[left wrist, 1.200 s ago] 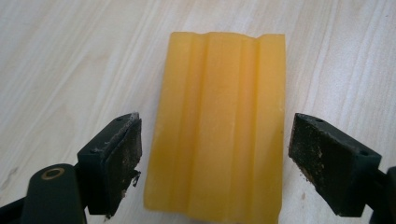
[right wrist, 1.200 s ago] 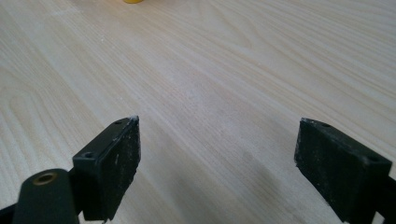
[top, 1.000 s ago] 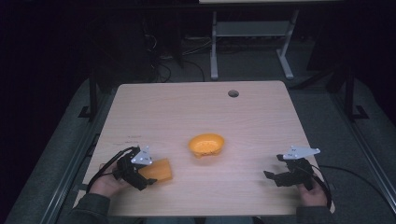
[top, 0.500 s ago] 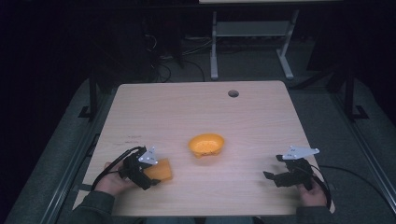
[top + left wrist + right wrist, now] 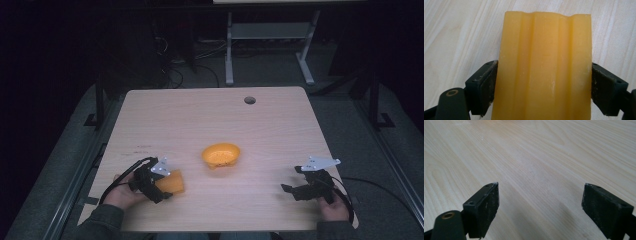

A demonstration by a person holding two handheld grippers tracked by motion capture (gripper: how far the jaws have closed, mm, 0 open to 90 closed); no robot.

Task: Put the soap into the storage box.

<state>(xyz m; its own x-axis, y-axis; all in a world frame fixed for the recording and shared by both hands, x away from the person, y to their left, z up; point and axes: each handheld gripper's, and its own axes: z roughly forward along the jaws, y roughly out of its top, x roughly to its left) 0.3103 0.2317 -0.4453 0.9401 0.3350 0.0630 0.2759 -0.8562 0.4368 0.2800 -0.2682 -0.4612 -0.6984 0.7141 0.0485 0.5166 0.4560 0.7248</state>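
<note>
Between the fingers [image 5: 482, 87] of the left gripper [image 5: 544, 92] an orange ridged block [image 5: 545, 67] is clamped, one black pad pressed flat against each of its long sides. Shallow grooves are seen running lengthwise along the block's waxy top face, and pale wood grain is seen beneath and beyond it. From the high view the same block [image 5: 171, 182] is seen held low over the near left part of the surface [image 5: 210, 125], just ahead of the left gripper [image 5: 162, 190], with a grey three-cornered plate on top of that gripper and a black cable looped back toward the person's left hand [image 5: 121, 187]. Whether the block is touching the wood cannot be told.

The fingers [image 5: 484, 205] of the right gripper [image 5: 540, 207] are spread wide apart with nothing between them, bare wood grain being seen in the gap. In the high view the right gripper [image 5: 295, 189] is held low near the front right edge, gripped by the right hand [image 5: 334, 206], its cable trailing off to the right.

Near the middle of the surface an orange bowl [image 5: 221, 155] is set upright, well apart from both grippers. A round cable hole [image 5: 249, 100] is seen toward the far edge.
</note>
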